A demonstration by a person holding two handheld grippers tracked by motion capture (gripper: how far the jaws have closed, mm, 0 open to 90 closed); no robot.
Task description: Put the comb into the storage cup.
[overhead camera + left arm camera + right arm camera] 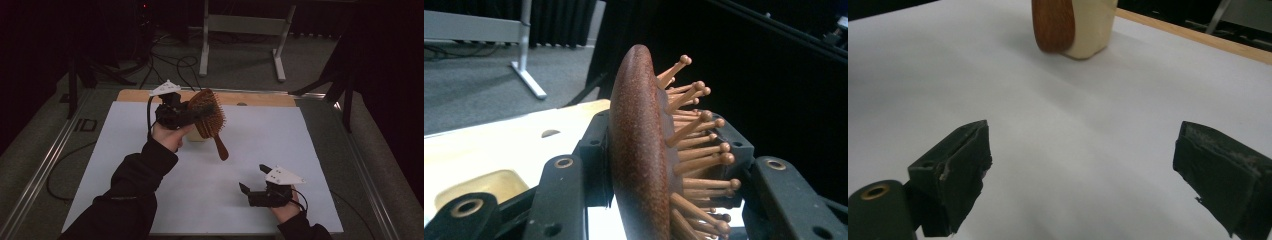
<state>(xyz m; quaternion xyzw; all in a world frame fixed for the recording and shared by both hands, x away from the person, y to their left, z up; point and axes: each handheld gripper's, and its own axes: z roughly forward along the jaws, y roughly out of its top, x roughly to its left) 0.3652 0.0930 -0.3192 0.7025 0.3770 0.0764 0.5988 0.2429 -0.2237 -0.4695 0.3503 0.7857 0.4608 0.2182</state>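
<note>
A brown wooden hairbrush point(210, 116) is held in the air over the far middle of the table, its handle pointing down and to the right. My left gripper point(192, 112) is shut on the brush's head. In the left gripper view the brush head point(639, 150) stands edge-on between the jaws, with its wooden pins sticking out to the right. A cream cup point(196, 136) sits on the table under the brush; in the right gripper view the cup point(1093, 27) shows behind the brush handle tip point(1053, 25). My right gripper point(255, 179) rests low near the front right, open and holding nothing.
A white sheet point(150, 195) covers the wooden table point(135, 95). Beyond the table are a grey metal frame point(240, 30), cables on the floor and dark curtains. A metal rail point(45, 160) runs along the table's left side.
</note>
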